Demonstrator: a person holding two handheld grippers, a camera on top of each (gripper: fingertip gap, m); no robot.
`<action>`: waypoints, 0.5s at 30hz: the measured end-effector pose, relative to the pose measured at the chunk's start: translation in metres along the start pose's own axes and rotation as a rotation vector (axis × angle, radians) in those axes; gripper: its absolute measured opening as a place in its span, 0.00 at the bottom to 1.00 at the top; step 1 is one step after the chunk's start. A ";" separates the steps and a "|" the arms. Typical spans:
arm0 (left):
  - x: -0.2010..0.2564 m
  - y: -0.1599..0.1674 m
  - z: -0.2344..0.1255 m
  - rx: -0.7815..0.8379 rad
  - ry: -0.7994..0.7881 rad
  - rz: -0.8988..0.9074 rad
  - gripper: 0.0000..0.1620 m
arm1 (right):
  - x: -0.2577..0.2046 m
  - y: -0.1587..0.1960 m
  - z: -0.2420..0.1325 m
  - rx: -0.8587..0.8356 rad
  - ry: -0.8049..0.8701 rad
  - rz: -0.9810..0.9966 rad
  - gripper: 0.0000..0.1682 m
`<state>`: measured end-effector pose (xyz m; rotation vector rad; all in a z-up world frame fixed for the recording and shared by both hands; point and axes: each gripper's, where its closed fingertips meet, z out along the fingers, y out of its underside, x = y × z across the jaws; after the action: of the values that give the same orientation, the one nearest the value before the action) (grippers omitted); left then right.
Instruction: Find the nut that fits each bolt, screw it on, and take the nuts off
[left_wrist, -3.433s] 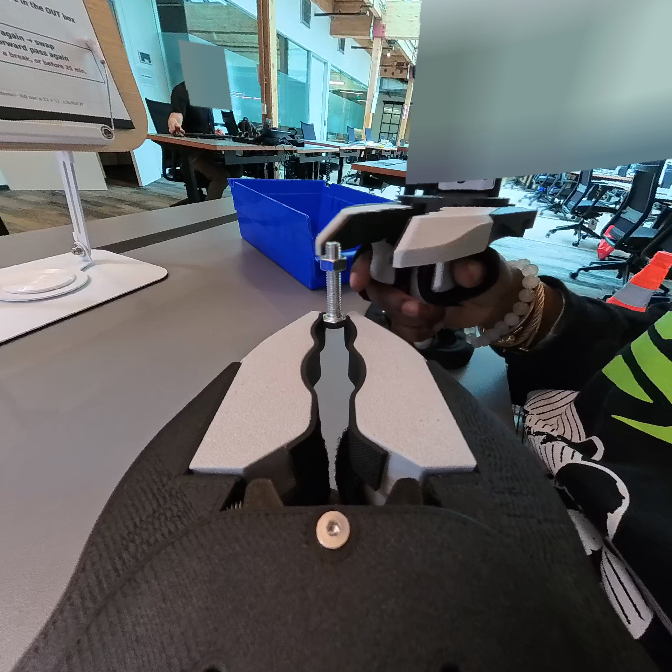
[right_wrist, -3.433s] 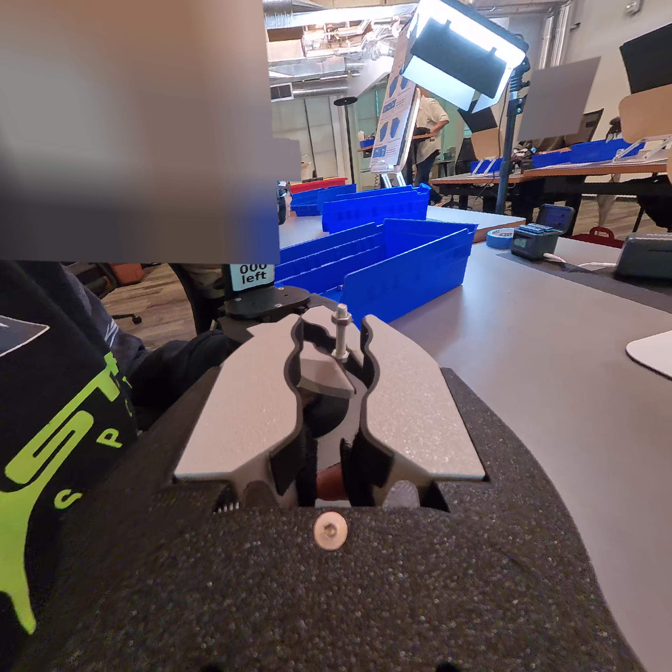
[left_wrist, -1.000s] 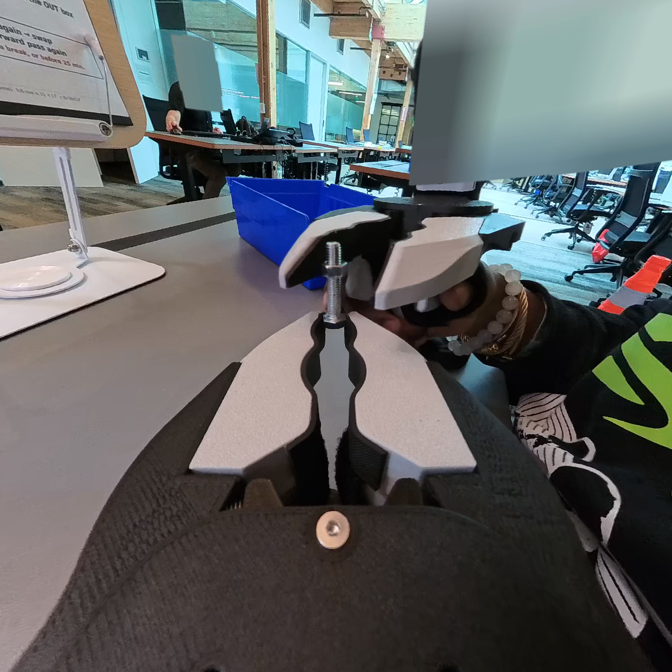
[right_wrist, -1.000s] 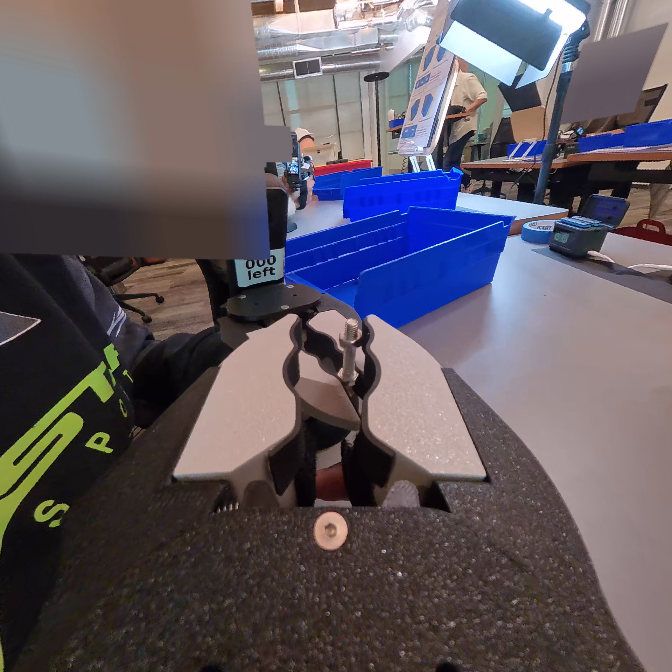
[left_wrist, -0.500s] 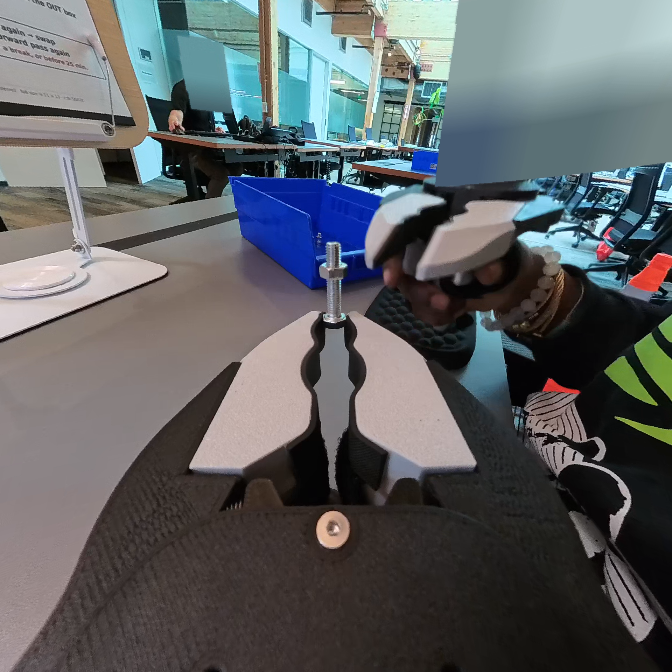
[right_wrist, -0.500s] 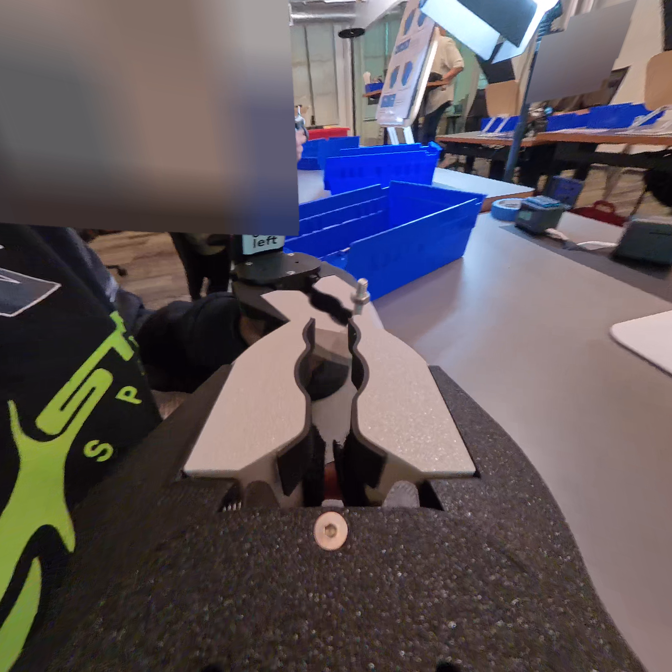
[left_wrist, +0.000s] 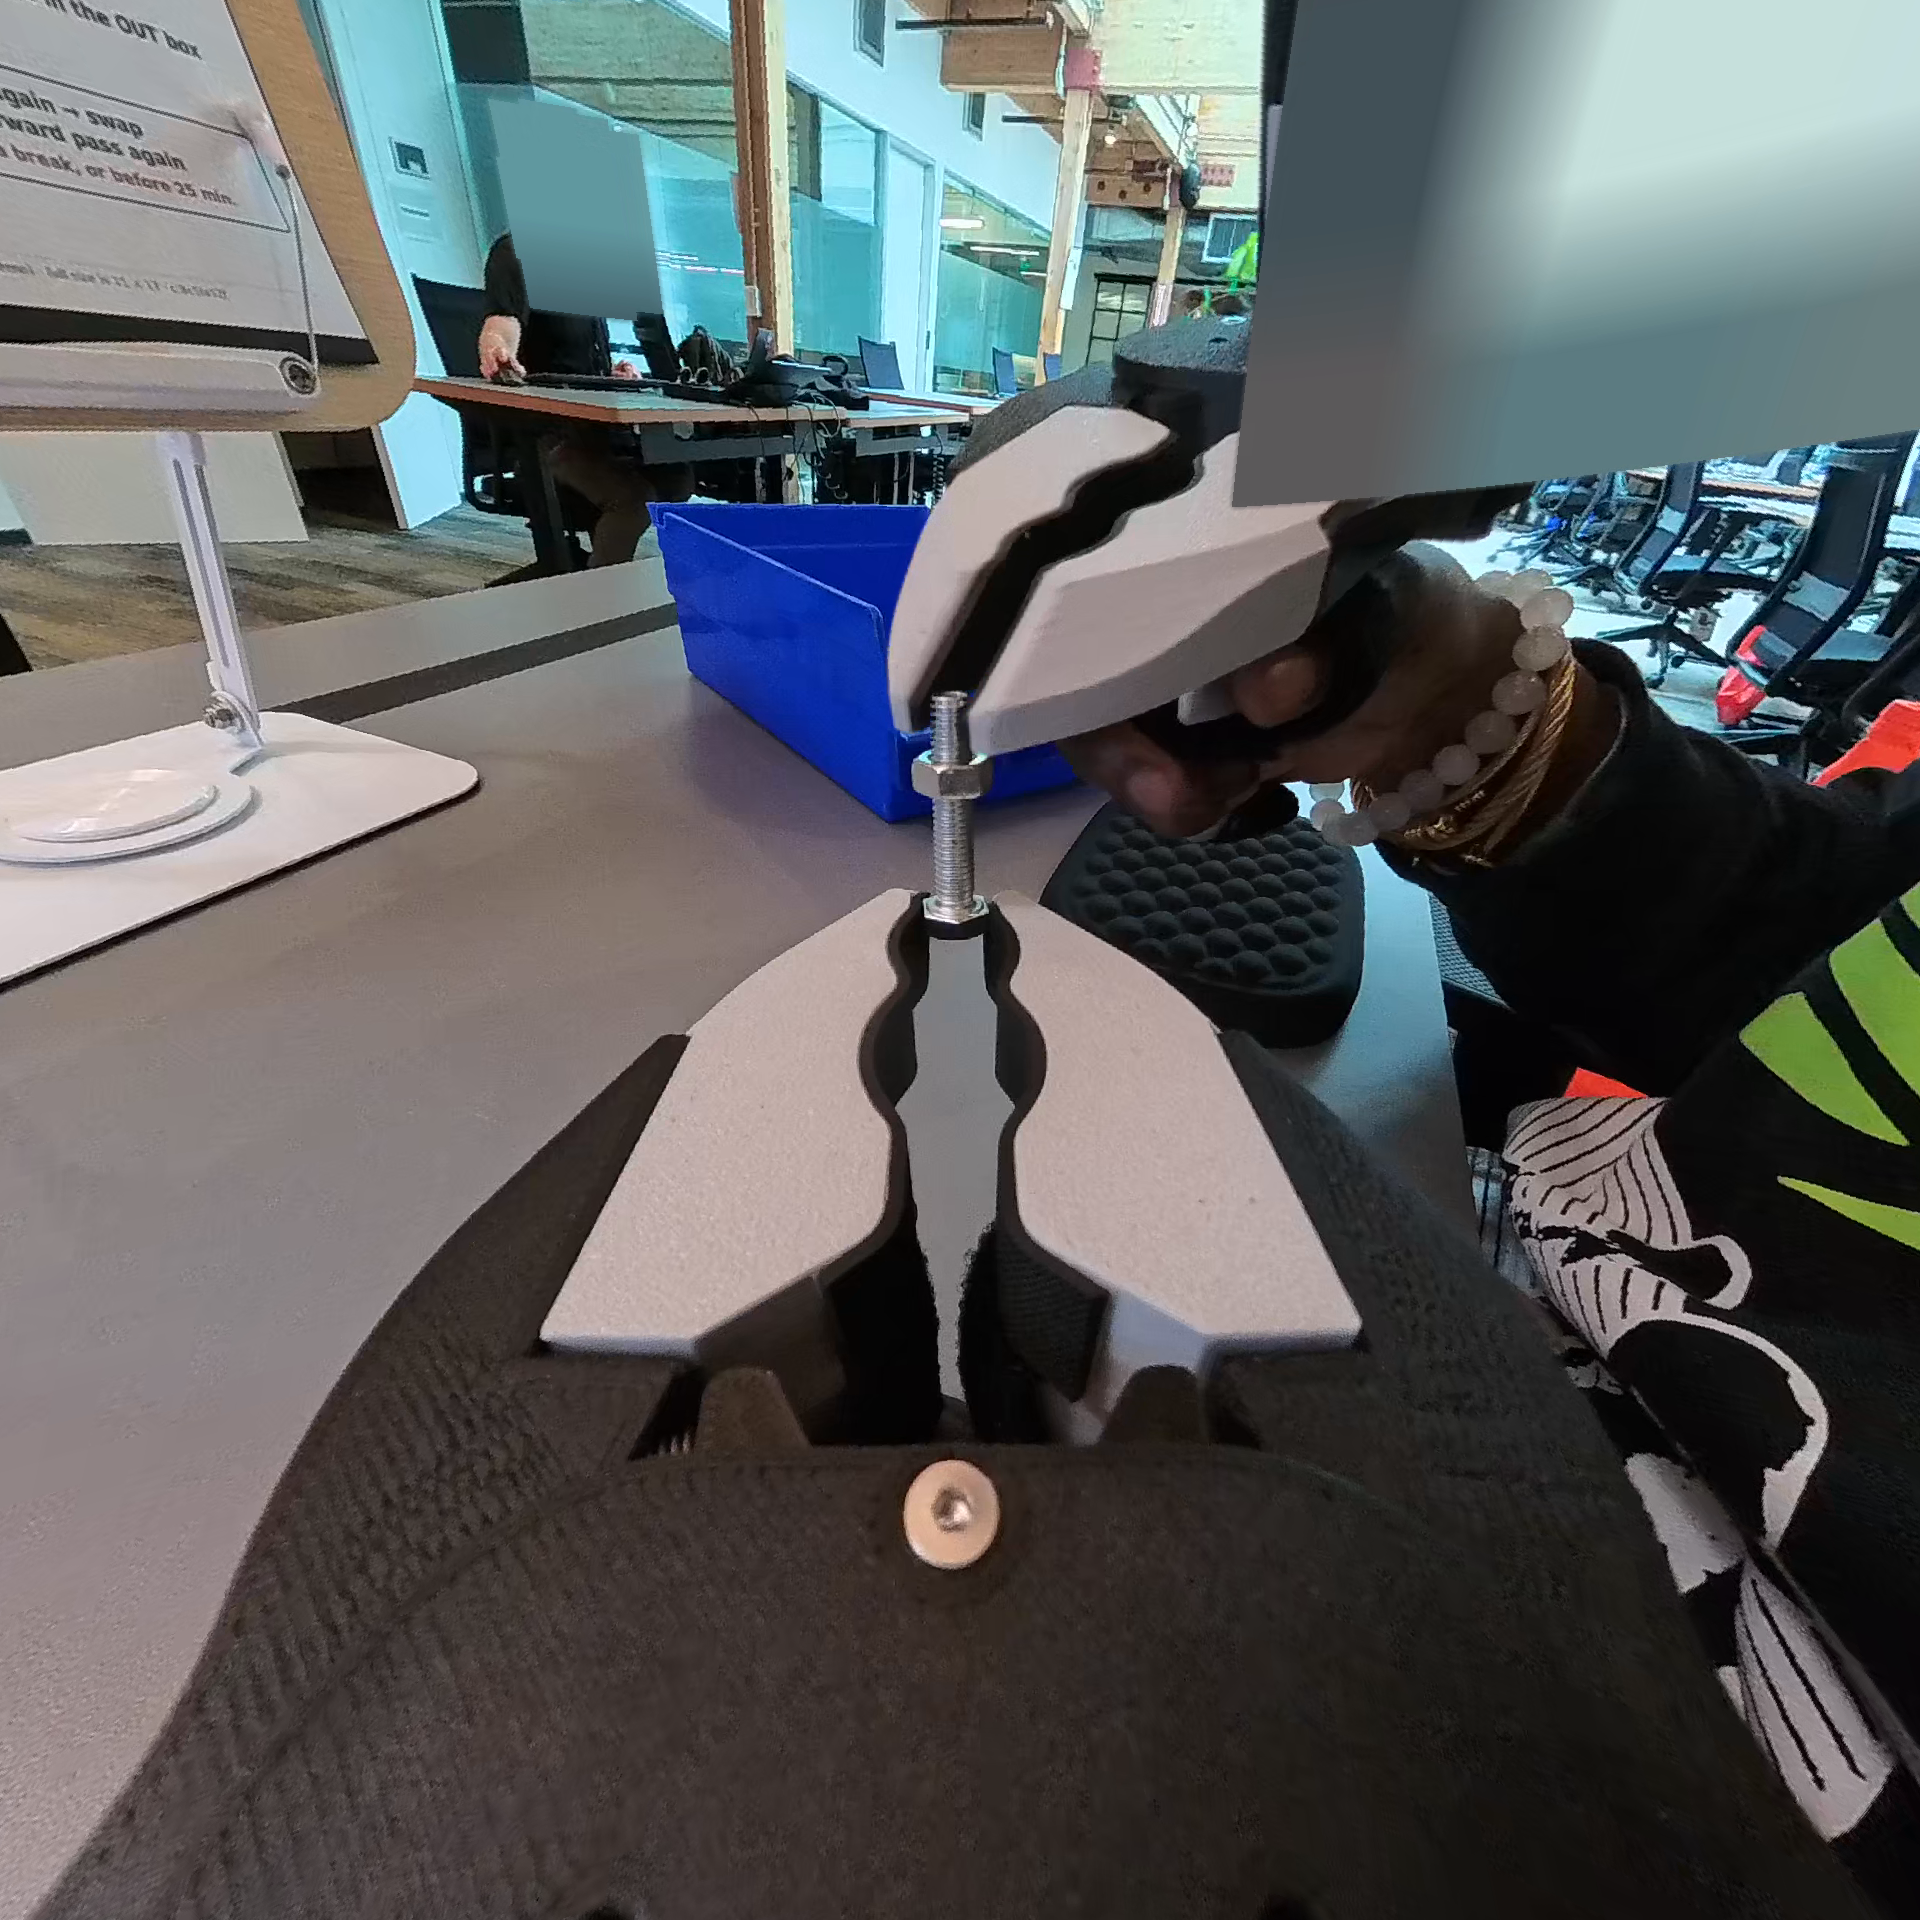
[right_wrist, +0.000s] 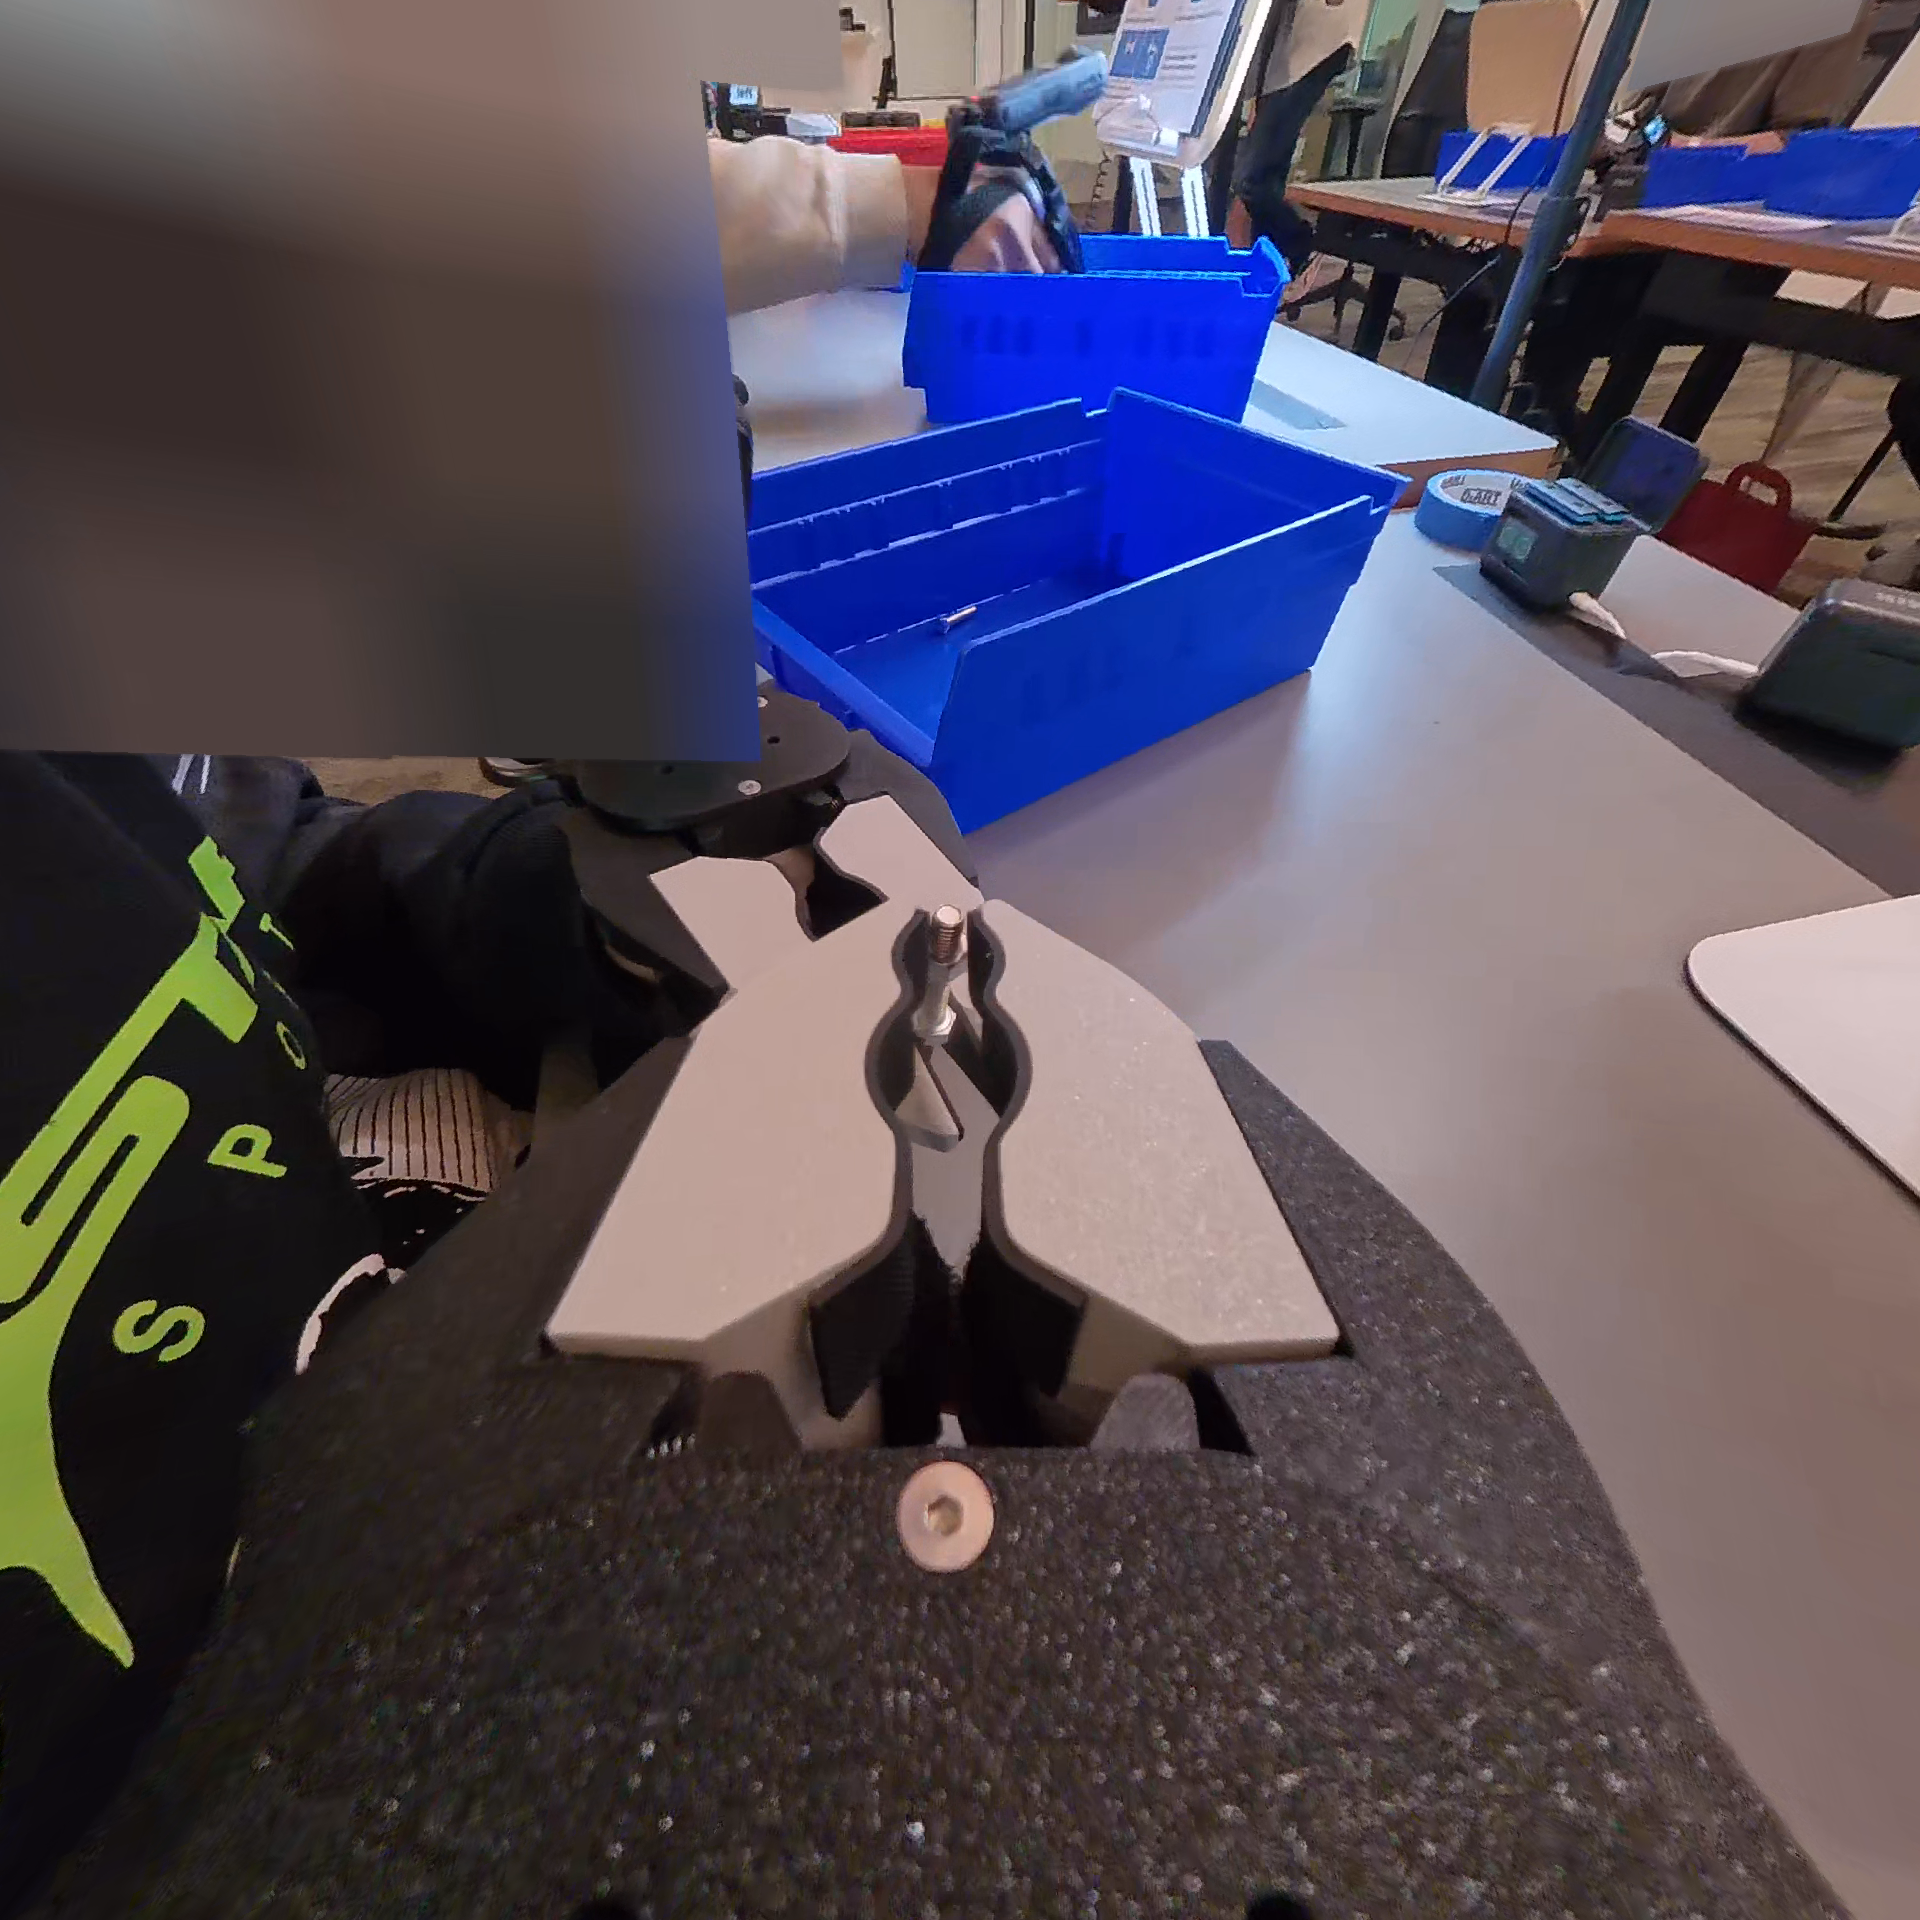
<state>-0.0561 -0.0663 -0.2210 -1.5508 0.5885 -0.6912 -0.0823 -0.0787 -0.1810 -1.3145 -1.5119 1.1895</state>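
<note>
A silver bolt stands upright, thread up. My left gripper is shut on its head just above the grey table. A silver nut sits on the thread a little below the top. My right gripper comes down from above, jaws nearly closed, and its tips pinch the bolt's top end above the nut. In the right wrist view the bolt's tip sits between my right gripper's tips, with the nut below. The left gripper's fingers show underneath.
A blue bin stands just behind the bolt; in the right wrist view it holds a small loose bolt. A white stand base is at the left. A black dimpled pad lies to the right. Tape roll farther back. Some 4 centimetres of space lies between my two pairs of fingers.
My right gripper let go of the nut, pulled away to the right, then came back from above and closed on the bolt's top. The left gripper and bolt stayed put.
</note>
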 end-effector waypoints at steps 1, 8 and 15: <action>0.000 0.000 0.000 0.001 0.000 0.000 0.06 | 0.000 0.000 0.000 0.004 -0.003 0.001 0.04; 0.000 0.000 0.000 0.001 0.003 0.000 0.06 | 0.000 -0.002 0.002 0.070 -0.039 0.067 0.16; -0.001 0.000 0.000 0.003 -0.004 -0.008 0.06 | -0.008 0.007 0.009 0.034 -0.084 0.091 0.16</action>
<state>-0.0570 -0.0657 -0.2209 -1.5523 0.5789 -0.6944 -0.0876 -0.0881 -0.1898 -1.3379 -1.4976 1.3373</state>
